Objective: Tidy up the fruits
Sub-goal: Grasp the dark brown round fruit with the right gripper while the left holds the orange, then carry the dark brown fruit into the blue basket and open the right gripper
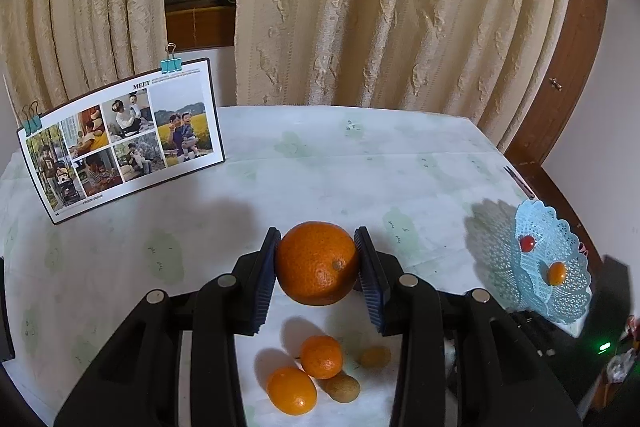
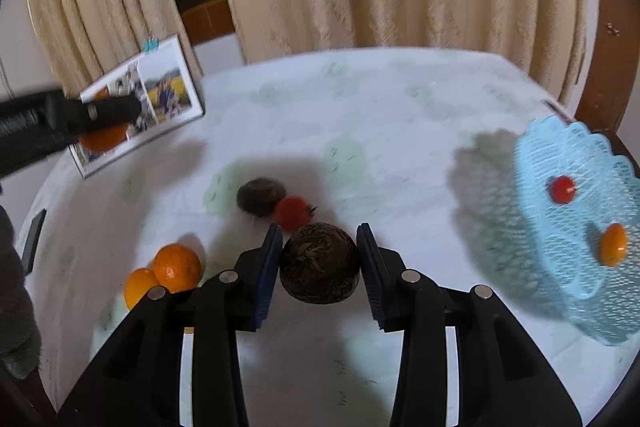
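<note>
My left gripper (image 1: 317,255) is shut on a large orange (image 1: 316,263) and holds it above the table. Below it lie two small oranges (image 1: 321,356), a kumquat (image 1: 375,355) and a brownish fruit (image 1: 343,388). My right gripper (image 2: 319,259) is shut on a dark brown round fruit (image 2: 319,269). Behind it lie another dark fruit (image 2: 260,195) and a red tomato (image 2: 293,213). A light blue lace basket (image 2: 576,227) at the right holds a cherry tomato (image 2: 562,189) and a kumquat (image 2: 613,249); the basket also shows in the left wrist view (image 1: 532,267).
A photo board (image 1: 120,139) with clips stands at the table's back left. Two oranges (image 2: 176,267) lie left of my right gripper. The left gripper (image 2: 60,123) shows at the far left in the right wrist view. Curtains hang behind the white tablecloth (image 1: 360,167).
</note>
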Action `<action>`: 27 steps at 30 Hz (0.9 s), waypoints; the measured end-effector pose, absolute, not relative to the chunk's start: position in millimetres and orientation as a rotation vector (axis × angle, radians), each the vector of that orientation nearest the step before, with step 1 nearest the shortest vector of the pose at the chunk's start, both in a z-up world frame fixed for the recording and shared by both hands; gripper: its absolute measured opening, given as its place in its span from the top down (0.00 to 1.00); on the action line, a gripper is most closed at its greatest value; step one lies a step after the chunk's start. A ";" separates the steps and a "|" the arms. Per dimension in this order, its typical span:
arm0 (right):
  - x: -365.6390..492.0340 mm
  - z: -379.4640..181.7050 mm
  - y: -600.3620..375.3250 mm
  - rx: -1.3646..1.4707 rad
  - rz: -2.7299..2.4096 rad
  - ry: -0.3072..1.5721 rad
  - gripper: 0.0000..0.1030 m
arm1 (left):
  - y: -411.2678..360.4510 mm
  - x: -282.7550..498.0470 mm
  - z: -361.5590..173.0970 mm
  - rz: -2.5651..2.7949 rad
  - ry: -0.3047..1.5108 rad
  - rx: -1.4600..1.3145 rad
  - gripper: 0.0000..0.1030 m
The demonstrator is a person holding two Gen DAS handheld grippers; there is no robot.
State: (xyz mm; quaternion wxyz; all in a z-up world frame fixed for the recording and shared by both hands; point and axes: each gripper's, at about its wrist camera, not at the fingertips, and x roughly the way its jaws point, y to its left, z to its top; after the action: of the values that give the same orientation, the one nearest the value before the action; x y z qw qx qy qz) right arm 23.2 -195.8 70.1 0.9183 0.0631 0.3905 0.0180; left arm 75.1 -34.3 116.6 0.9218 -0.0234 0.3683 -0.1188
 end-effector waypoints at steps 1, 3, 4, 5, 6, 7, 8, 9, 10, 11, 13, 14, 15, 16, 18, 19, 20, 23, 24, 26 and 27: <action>19.5 74.6 -201.7 0.139 0.026 0.790 0.62 | -35.1 74.7 116.7 -0.246 0.755 -0.047 0.63; 13.2 81.4 -212.7 0.158 0.006 0.769 0.61 | -37.7 73.2 117.1 -0.251 0.754 -0.043 0.63; 10.0 85.4 -219.8 0.170 -0.010 0.757 0.61 | -38.4 72.5 116.8 -0.253 0.753 -0.041 0.63; 7.1 89.2 -226.9 0.182 -0.024 0.746 0.61 | -39.6 71.8 116.7 -0.255 0.752 -0.038 0.63; 4.8 91.9 -232.1 0.189 -0.034 0.737 0.61 | -41.4 70.7 116.8 -0.259 0.751 -0.035 0.63; 0.6 95.9 -240.0 0.200 -0.052 0.725 0.61 | -42.4 70.1 116.9 -0.261 0.750 -0.034 0.63; -2.8 98.7 -247.1 0.208 -0.066 0.716 0.61 | -43.4 69.4 117.2 -0.263 0.749 -0.032 0.63; -6.5 101.2 -255.3 0.216 -0.083 0.706 0.61 | -44.9 68.4 117.4 -0.267 0.748 -0.030 0.63; -8.0 102.2 -261.5 0.223 -0.096 0.700 0.61 | -45.6 68.2 117.5 -0.268 0.748 -0.029 0.63; -10.5 103.6 -267.8 0.230 -0.109 0.695 0.61 | -46.8 67.4 117.7 -0.270 0.746 -0.027 0.63; -15.6 106.5 -282.3 0.247 -0.142 0.681 0.61 | -49.3 65.6 117.9 -0.274 0.745 -0.023 0.63; -18.7 107.1 -289.2 0.254 -0.160 0.676 0.61 | -50.3 64.8 118.0 -0.276 0.744 -0.021 0.63; -21.5 106.8 -293.9 0.260 -0.173 0.674 0.61 | -51.3 64.0 118.2 -0.277 0.743 -0.019 0.63; -25.4 106.4 -302.2 0.271 -0.191 0.671 0.61 | -53.2 62.9 118.2 -0.279 0.742 -0.015 0.63; -31.6 104.8 -316.6 0.289 -0.227 0.668 0.61 | -55.4 61.4 117.8 -0.284 0.741 -0.011 0.63; -35.0 103.3 -323.2 0.297 -0.240 0.668 0.61 | -57.7 60.2 117.5 -0.287 0.740 -0.006 0.63; -38.2 101.9 -330.2 0.307 -0.258 0.668 0.61 | -59.0 59.8 117.1 -0.289 0.739 -0.003 0.63; -49.4 97.6 -347.9 0.333 -0.298 0.668 0.61 | -64.4 57.6 115.7 -0.296 0.739 0.010 0.63; -53.5 96.4 -354.3 0.336 -0.315 0.665 0.61 | -65.7 56.6 115.5 -0.298 0.739 0.013 0.63; -59.6 94.5 -361.4 0.334 -0.342 0.662 0.61 | -69.8 54.6 115.1 -0.302 0.738 0.022 0.63; -62.4 93.4 -364.8 0.334 -0.354 0.660 0.61 | -71.8 53.6 114.7 -0.304 0.736 0.028 0.63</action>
State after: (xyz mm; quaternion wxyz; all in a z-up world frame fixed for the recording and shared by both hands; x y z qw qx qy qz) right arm -62.4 -364.8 93.4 0.9171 0.1623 0.3211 -0.1720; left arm 53.6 -71.8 114.7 0.9216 0.0135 0.3585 -0.1481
